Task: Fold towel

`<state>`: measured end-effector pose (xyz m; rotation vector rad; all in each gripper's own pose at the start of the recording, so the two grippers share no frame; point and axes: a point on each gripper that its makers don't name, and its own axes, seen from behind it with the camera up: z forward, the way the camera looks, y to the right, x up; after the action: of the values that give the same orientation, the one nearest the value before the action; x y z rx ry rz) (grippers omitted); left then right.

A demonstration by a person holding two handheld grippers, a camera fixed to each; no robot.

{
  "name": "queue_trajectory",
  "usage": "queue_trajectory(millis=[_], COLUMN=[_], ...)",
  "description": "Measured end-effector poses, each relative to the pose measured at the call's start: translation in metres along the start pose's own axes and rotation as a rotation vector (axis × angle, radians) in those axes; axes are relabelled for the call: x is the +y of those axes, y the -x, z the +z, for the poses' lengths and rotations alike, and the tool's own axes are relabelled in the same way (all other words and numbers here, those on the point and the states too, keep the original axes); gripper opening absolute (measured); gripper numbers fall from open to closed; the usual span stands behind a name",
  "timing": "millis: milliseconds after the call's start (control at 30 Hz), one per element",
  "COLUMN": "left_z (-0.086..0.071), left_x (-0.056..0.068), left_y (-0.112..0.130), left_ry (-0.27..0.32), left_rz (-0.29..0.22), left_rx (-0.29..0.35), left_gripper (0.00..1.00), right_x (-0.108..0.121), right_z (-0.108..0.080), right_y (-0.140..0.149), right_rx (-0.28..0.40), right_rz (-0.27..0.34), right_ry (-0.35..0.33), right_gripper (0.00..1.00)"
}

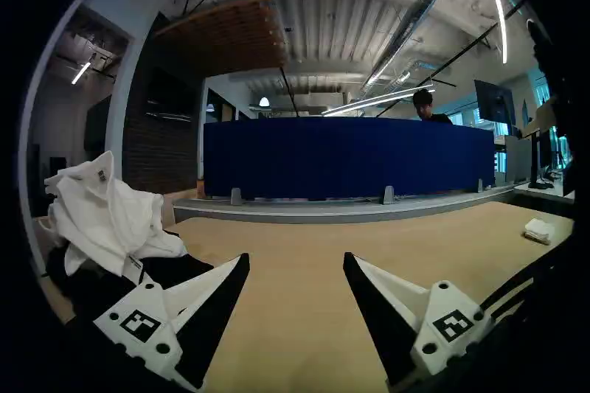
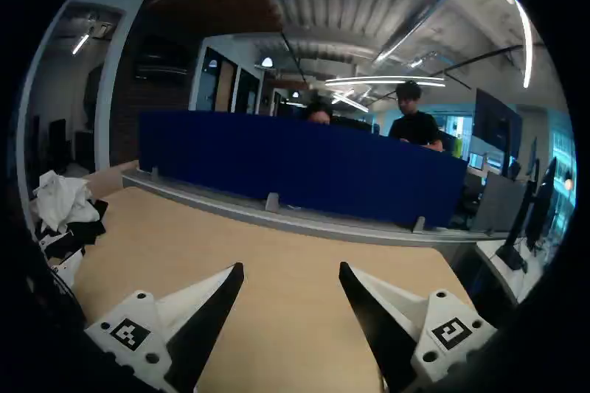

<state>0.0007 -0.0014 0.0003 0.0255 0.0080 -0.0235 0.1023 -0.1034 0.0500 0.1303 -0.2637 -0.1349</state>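
Observation:
A heap of crumpled white towels [image 1: 103, 212] lies on dark cloth at the left end of the wooden table [image 1: 310, 245], just left of my left gripper [image 1: 296, 259], which is open with nothing between its fingers. A small folded white towel [image 1: 539, 230] rests at the table's far right. In the right gripper view the same white heap [image 2: 65, 201] sits far to the left on dark cloth. My right gripper [image 2: 291, 268] is open and empty above bare tabletop [image 2: 295, 304].
A blue partition [image 1: 346, 157] on a grey rail runs along the table's far edge. Behind the blue partition [image 2: 302, 164] a person [image 2: 414, 124] stands and another is partly hidden. Monitors [image 2: 527, 212] stand at the right on a neighbouring desk.

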Motion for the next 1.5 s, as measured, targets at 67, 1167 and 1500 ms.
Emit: queue_trajectory(millis=[67,1167,1500], left_z=[0.000,0.000,-0.001], left_x=[0.000,0.000,0.000], left_y=[0.000,0.000,0.000], left_ry=[0.000,0.000,0.000], left_rz=[0.000,0.001,0.001], left_rx=[0.000,-0.001,-0.001], left_gripper=[0.94,0.95,0.95], right_x=[0.008,0.091,0.090], right_z=[-0.003,-0.033,-0.022], right_y=[-0.004,0.093,0.132], right_rx=[0.016,0.179,0.211], right_rz=[0.008,0.229,0.248], right_ry=[0.012,0.101,0.111], right_gripper=[1.00,1.00,1.00])
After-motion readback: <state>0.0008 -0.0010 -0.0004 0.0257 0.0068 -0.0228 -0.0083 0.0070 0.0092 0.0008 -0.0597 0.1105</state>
